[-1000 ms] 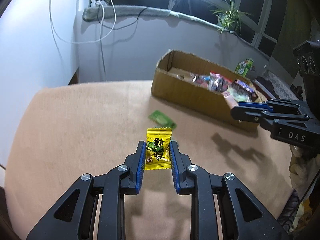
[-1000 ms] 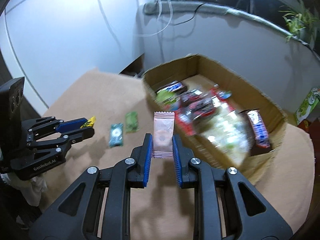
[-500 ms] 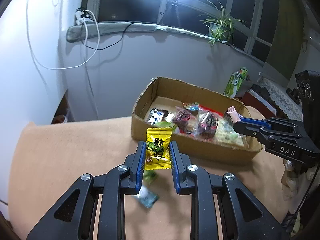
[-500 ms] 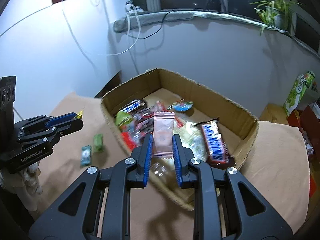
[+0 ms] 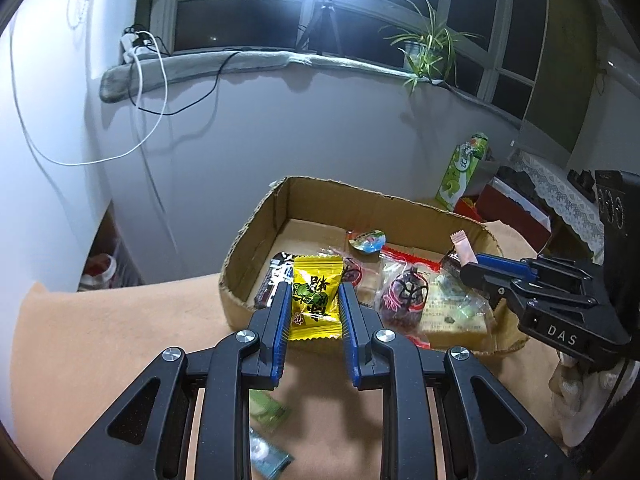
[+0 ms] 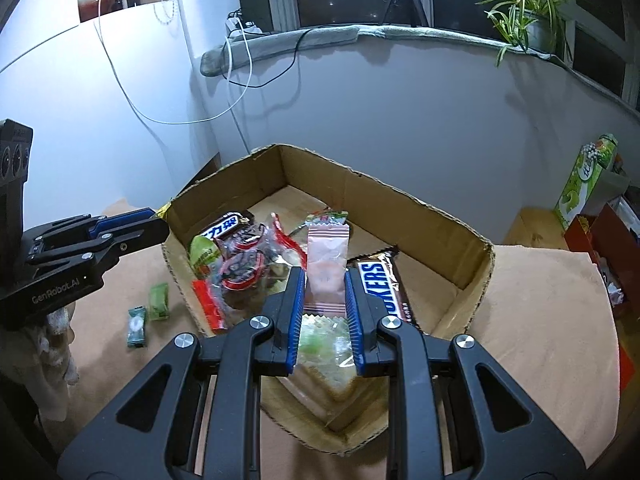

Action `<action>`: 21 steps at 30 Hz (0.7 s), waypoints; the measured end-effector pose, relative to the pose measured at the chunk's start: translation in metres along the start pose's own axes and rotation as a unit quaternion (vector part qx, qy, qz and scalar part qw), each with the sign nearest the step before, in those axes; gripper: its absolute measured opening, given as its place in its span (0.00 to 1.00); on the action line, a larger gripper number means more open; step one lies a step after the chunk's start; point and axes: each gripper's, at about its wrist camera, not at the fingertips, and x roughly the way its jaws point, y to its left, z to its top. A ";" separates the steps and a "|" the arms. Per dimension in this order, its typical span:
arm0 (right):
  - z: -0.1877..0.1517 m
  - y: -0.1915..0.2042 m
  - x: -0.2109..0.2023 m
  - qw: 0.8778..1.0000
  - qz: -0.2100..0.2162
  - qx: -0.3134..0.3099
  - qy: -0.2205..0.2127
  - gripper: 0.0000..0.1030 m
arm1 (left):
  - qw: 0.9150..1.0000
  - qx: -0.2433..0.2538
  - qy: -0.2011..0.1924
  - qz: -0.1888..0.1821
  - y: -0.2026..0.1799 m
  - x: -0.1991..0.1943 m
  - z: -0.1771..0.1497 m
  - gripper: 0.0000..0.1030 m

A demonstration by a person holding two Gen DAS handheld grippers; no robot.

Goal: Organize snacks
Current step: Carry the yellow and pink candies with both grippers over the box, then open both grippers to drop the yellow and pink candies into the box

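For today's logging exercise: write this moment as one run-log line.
left gripper: shut on yellow candy | right gripper: shut on pink packet | both at cardboard box

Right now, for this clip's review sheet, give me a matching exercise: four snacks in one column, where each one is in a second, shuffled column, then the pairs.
Things:
1. yellow candy
2. pink packet
3. Snickers bar
4. green candy

Places:
A. lying in the box
B. on the table, outside the box
C. between the right gripper's jaws
D. between the left gripper's jaws

Pairs: 1-D, 2-C, 3-A, 4-B
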 end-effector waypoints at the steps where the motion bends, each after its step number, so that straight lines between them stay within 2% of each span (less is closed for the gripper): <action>1: -0.001 -0.002 0.001 1.000 0.000 0.001 0.000 0.20 | 1.000 0.000 0.001 -0.001 0.000 0.001 0.000 0.21; 14: -0.004 -0.005 0.008 1.000 0.000 0.002 -0.001 0.21 | 1.000 -0.005 0.011 -0.002 -0.002 0.021 0.006 0.22; 16: -0.004 -0.006 0.008 1.000 0.002 0.003 -0.001 0.28 | 1.000 -0.006 0.011 0.001 -0.002 0.021 0.007 0.22; 18: -0.004 -0.005 0.007 1.000 0.004 0.003 -0.005 0.53 | 1.000 -0.007 0.011 0.003 -0.003 0.021 0.007 0.25; 20: -0.004 -0.004 0.004 1.000 0.000 0.000 -0.014 0.61 | 1.000 -0.003 0.010 0.005 -0.004 0.020 0.007 0.27; 21: -0.004 -0.003 0.003 1.000 -0.001 -0.003 -0.017 0.61 | 1.000 0.000 0.010 0.006 -0.005 0.020 0.007 0.27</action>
